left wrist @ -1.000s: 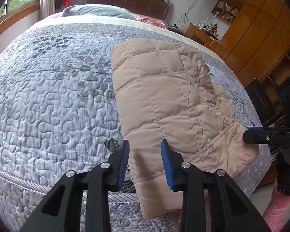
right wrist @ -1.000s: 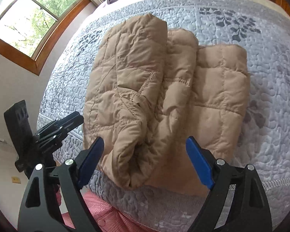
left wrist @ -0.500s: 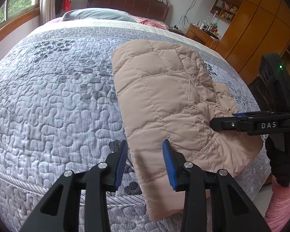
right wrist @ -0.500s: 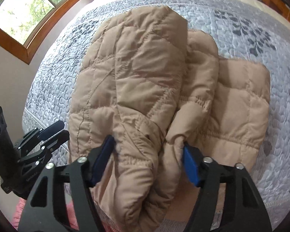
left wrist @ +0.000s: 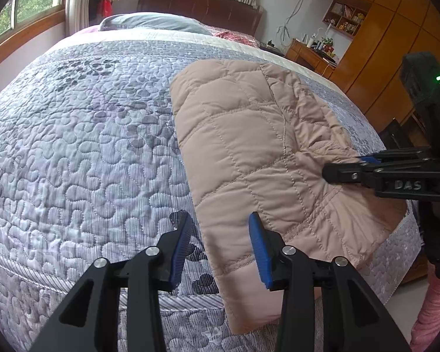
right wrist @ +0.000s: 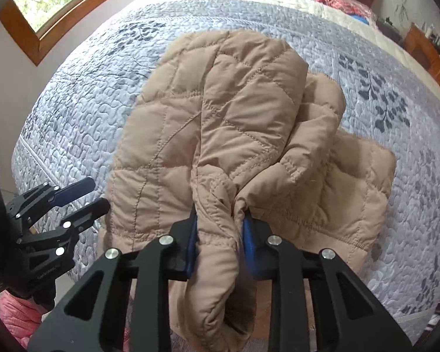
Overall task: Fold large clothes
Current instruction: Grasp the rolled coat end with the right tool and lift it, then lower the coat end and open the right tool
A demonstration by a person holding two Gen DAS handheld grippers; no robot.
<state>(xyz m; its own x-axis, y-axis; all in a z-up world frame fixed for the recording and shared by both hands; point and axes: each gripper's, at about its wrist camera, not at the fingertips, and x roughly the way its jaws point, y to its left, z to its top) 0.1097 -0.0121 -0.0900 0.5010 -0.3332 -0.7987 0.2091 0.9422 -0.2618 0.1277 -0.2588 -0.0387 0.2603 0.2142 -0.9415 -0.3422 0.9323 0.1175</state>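
right tongs (right wrist: 218, 242) pinching tan jacket (right wrist: 220, 135), quilted bedspread (right wrist: 88, 94)

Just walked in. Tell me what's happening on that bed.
A person is folding a tan quilted puffer jacket that lies on a grey-lilac quilted bedspread, with handheld tongs in each hand. The right tongs are shut on a bunched part of the jacket at its near edge, by the foot of the bed. The left tongs are open and empty, poised above the jacket's near left edge without touching it.
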